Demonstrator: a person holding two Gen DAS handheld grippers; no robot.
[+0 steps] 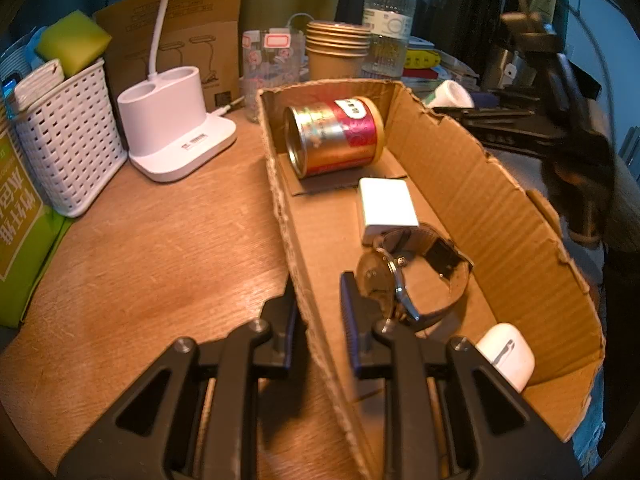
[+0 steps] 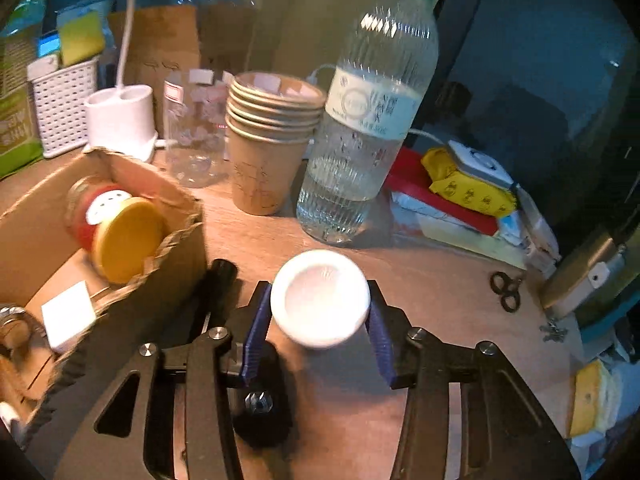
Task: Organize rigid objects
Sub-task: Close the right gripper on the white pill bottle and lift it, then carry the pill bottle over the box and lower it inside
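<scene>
Left gripper (image 1: pixel 320 300) clamped on the cardboard box (image 1: pixel 500 216) wall, jaws pinching its near edge, likely steadying it. Right gripper (image 2: pixel 320 312) gripping a white round container (image 2: pixel 320 298) above the tabletop (image 2: pixel 432 280), beside the box, jaws squeezing both sides. Container's body hidden and blurred; earbud case (image 1: pixel 506 354) partly cut off.

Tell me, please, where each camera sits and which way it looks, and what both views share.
Left wrist: on the left gripper, shut on the cardboard box wall, facing down into the box.
Right wrist: on the right gripper, shut on a white jar, facing down over the table.
Shared: box, tin can, paper cups, water bottle.
</scene>
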